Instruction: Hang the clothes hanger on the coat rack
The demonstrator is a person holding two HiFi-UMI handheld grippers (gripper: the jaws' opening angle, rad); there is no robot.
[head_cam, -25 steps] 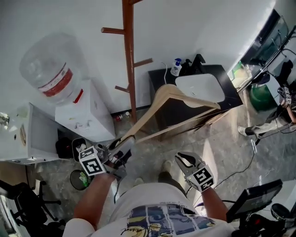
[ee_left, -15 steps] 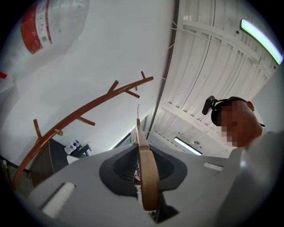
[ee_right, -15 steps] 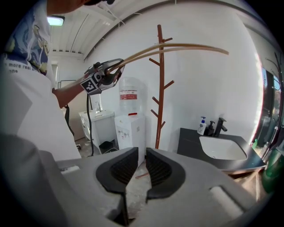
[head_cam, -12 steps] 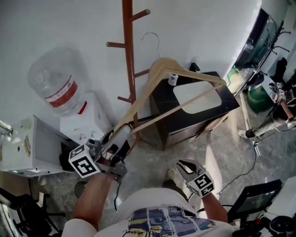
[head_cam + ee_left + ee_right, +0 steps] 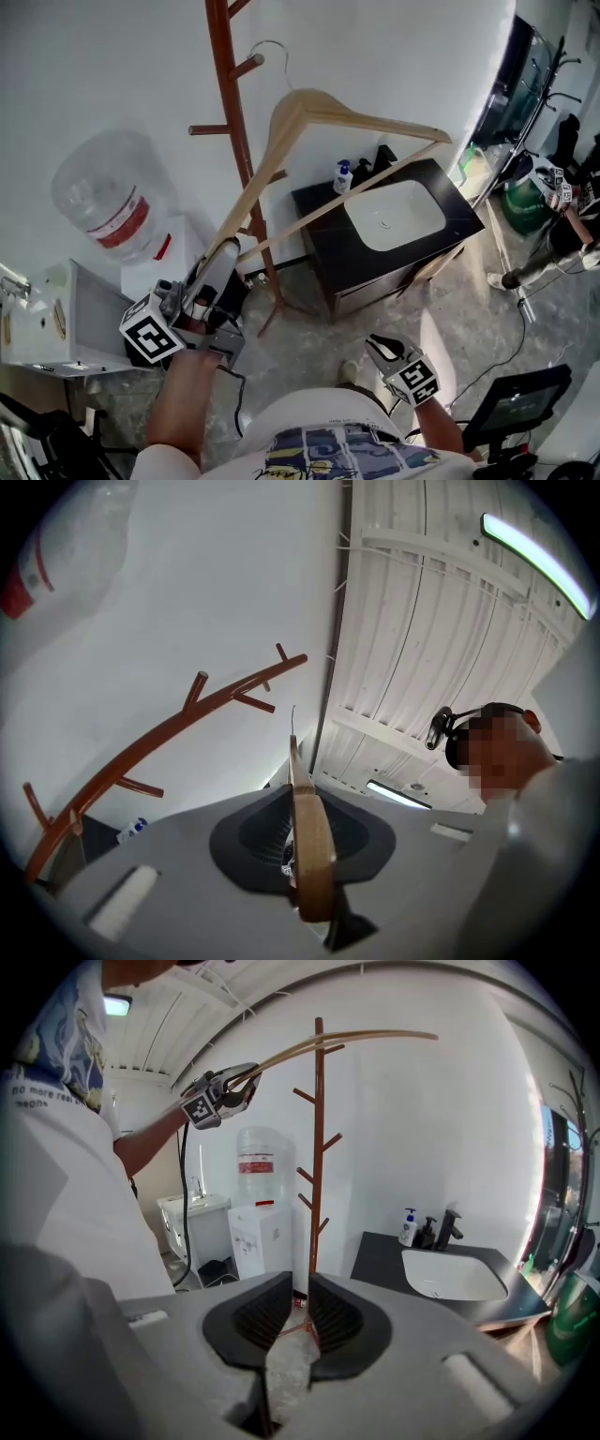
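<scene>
In the head view the wooden clothes hanger [image 5: 323, 105] is held high, tilted, its wire hook [image 5: 273, 49] just right of an upper peg [image 5: 246, 67] of the brown coat rack [image 5: 232, 141]. I cannot tell whether hook and peg touch. My left gripper [image 5: 223, 255] is shut on the hanger's lower left end. In the left gripper view the hanger [image 5: 314, 864] stands edge-on between the pads of that gripper [image 5: 302, 841], with the coat rack [image 5: 159, 738] beyond. My right gripper [image 5: 380, 345] hangs low at my waist, shut and empty. The right gripper [image 5: 300, 1283] points at the coat rack [image 5: 317, 1166].
A water dispenser with a big bottle [image 5: 105, 202] stands left of the rack. A black cabinet with a white sink [image 5: 394, 216] and a soap bottle [image 5: 342, 175] stands to its right. A white unit [image 5: 37, 319] is at far left. A person [image 5: 562, 202] is at the right edge.
My left gripper has lifted the hanger up and toward the rack, bringing its hook beside an upper peg. The right gripper has drifted slightly at my waist.
</scene>
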